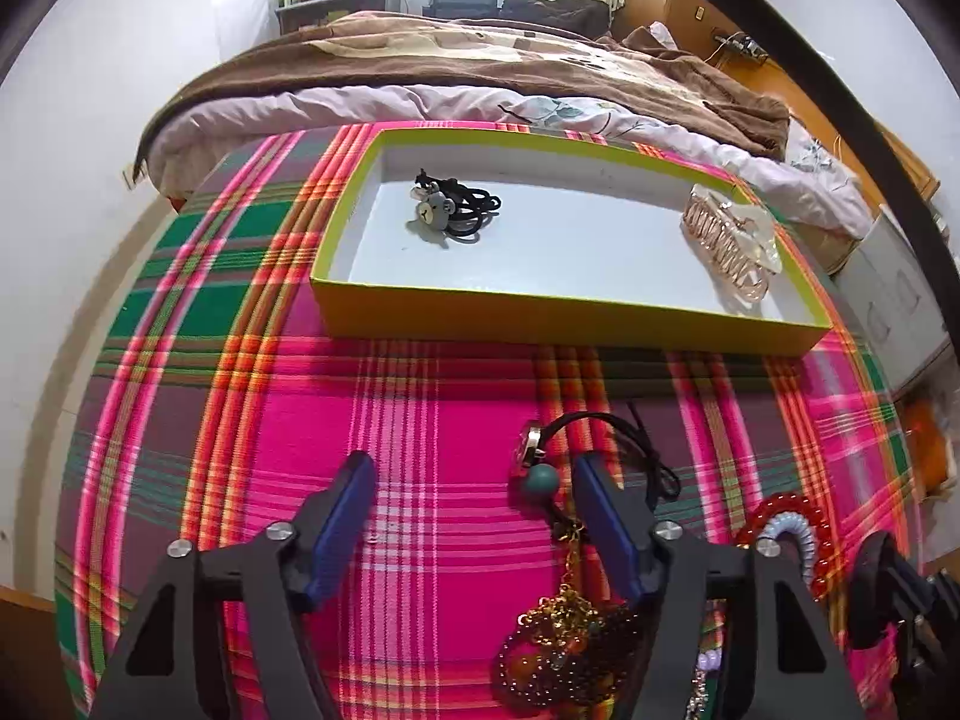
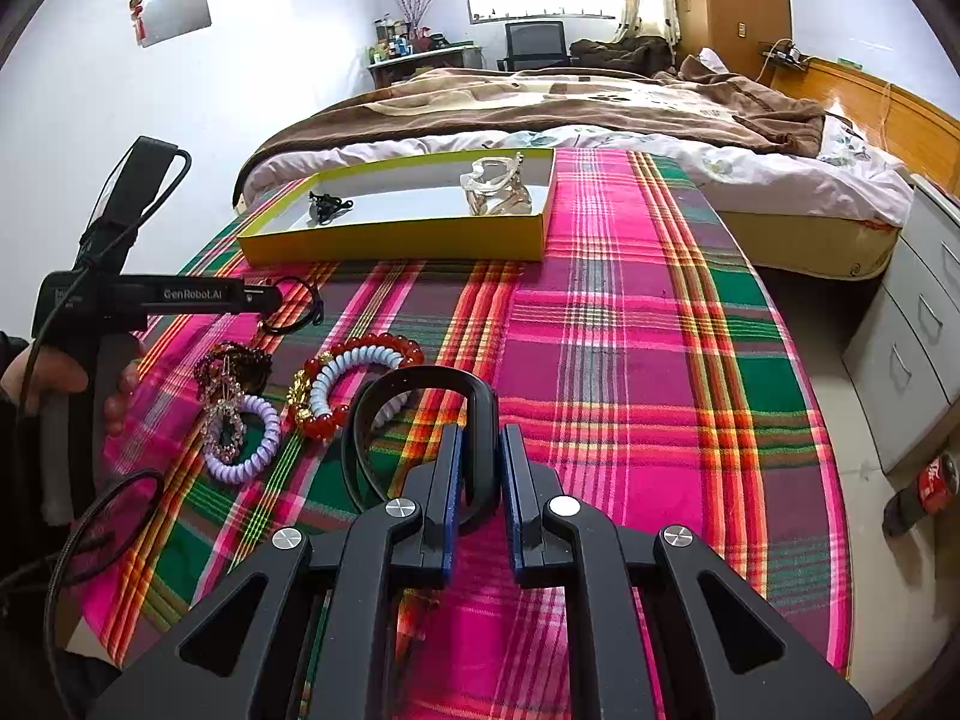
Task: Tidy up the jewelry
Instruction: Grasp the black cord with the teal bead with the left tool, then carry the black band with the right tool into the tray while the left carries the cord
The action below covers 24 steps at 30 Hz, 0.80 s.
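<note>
My left gripper [image 1: 474,471] hangs open over the plaid cloth. A black hair tie with a green bead [image 1: 540,477] lies just inside its right finger, and the pads are not pressing on it. Seen from the side in the right wrist view, the left gripper [image 2: 270,298] sits beside that hair tie [image 2: 303,306]. My right gripper [image 2: 483,441] is shut on a black headband [image 2: 420,375]. A yellow-green box [image 1: 564,318] holds black hair ties with a bear charm [image 1: 450,210] and a rose-gold claw clip [image 1: 726,246].
Loose pieces lie on the cloth: a red bead bracelet [image 2: 384,345], a pale blue coil tie [image 2: 354,360], a purple coil tie [image 2: 246,450], dark bead bracelets [image 2: 234,363]. A bed [image 2: 540,102] stands behind the round table, and grey drawers [image 2: 918,324] are at the right.
</note>
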### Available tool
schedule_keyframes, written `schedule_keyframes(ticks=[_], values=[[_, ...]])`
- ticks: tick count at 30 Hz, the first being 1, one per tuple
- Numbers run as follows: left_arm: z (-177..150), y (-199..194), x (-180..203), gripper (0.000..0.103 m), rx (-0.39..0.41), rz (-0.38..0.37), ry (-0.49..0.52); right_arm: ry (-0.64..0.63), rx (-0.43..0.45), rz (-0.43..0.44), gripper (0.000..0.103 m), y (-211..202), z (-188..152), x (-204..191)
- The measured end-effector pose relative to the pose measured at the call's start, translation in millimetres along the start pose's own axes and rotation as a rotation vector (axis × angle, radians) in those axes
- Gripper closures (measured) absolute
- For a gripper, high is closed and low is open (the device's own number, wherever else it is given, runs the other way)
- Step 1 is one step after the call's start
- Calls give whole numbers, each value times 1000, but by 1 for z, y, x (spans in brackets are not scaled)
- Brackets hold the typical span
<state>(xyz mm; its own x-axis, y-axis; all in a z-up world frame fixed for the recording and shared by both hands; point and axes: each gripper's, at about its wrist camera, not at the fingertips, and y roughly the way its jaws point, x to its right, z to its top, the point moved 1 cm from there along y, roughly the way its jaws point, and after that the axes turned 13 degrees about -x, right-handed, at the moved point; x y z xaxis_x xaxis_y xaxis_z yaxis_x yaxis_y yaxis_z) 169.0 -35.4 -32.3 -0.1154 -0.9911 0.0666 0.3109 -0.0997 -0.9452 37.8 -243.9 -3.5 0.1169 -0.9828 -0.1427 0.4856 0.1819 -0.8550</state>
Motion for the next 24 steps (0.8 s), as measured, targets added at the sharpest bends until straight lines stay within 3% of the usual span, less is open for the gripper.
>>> schedule_keyframes(ticks=[4, 11, 24], values=[[-2, -1, 4, 56, 15, 36, 23, 4, -1, 1, 90, 1, 2, 1], [-3, -5, -2, 87, 26, 8, 3, 8, 5, -2, 90, -1, 5, 2], [-5, -28, -12, 87, 70, -24, -21, 9, 41, -12, 90, -13, 17, -3]])
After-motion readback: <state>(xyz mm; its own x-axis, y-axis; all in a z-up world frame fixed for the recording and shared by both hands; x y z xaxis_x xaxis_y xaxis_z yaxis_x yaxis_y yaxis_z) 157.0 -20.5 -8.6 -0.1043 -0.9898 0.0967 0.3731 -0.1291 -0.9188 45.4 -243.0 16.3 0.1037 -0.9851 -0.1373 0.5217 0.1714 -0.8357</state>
